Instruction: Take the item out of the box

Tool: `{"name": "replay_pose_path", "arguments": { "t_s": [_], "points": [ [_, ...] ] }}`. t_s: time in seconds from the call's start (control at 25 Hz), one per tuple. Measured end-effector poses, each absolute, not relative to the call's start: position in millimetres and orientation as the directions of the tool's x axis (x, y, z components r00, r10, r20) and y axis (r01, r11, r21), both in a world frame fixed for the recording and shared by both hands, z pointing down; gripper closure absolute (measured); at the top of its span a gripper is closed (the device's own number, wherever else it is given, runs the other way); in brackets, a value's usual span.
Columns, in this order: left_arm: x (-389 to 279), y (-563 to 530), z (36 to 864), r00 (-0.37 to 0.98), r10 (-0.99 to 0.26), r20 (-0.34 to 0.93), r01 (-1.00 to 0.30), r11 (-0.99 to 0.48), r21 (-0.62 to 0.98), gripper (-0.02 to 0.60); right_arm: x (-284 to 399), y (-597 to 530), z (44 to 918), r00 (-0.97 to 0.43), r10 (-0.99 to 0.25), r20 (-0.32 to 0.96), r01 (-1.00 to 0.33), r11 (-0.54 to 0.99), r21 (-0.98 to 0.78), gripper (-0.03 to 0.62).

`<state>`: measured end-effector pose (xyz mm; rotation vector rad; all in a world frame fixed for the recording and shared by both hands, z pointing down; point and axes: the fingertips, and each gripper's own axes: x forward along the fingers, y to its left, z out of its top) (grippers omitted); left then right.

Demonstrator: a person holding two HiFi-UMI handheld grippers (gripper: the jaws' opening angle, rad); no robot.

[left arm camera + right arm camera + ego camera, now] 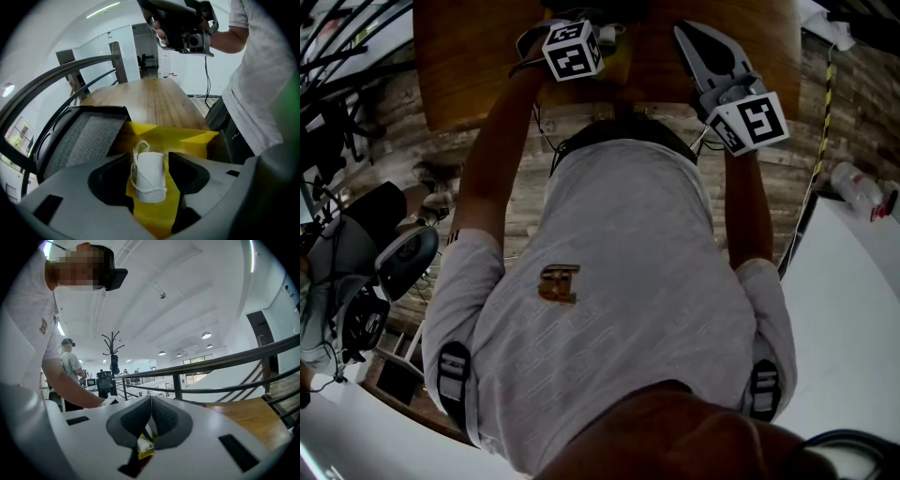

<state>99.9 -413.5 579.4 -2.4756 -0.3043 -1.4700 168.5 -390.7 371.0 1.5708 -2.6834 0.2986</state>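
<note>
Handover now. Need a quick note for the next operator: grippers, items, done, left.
Left gripper: jaws wide open either side of the white thread roll, not squeezing it.
Right gripper: shut on a yellow-and-white scrap, raised in the air.
Yellow box: open, right under the roll.
Done: box is open.
Left: can't tell if the roll is clear of the box; if not, grip and lift it out.

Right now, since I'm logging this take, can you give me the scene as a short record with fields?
left gripper: open, over the box
spool: white, string-wound, between the left jaws, not visibly clamped
box: yellow, open
table: wood, runs on beyond the box
right gripper: shut, held up; small yellow-white bit low between its jaws, unclear what
</note>
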Motion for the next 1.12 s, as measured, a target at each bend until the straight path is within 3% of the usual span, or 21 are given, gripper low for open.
{"name": "replay_pose_path", "arguments": {
  "t_s": [0.64,0.8,1.12],
  "points": [
    [115.4,-410.3,592.4,0.439,0.109,0.892,0.274,-0.962,-0.017,0.326,196.8,-378.0,379.4,-0.486,-0.866,0.12,-0.868,0.463,-0.178,0.562],
    [118.1,-408.9,593.7,0.441,0.116,0.89,0.268,-0.963,-0.008,0.368,200.1,-377.1,384.4,-0.492,-0.861,0.127,-0.865,0.468,-0.179,0.562],
    [117.5,-407.6,587.6,0.478,0.1,0.872,0.232,-0.973,-0.015,0.371,196.0,-378.0,383.5,-0.512,-0.852,0.114,-0.854,0.489,-0.178,0.562]
  ]
}}
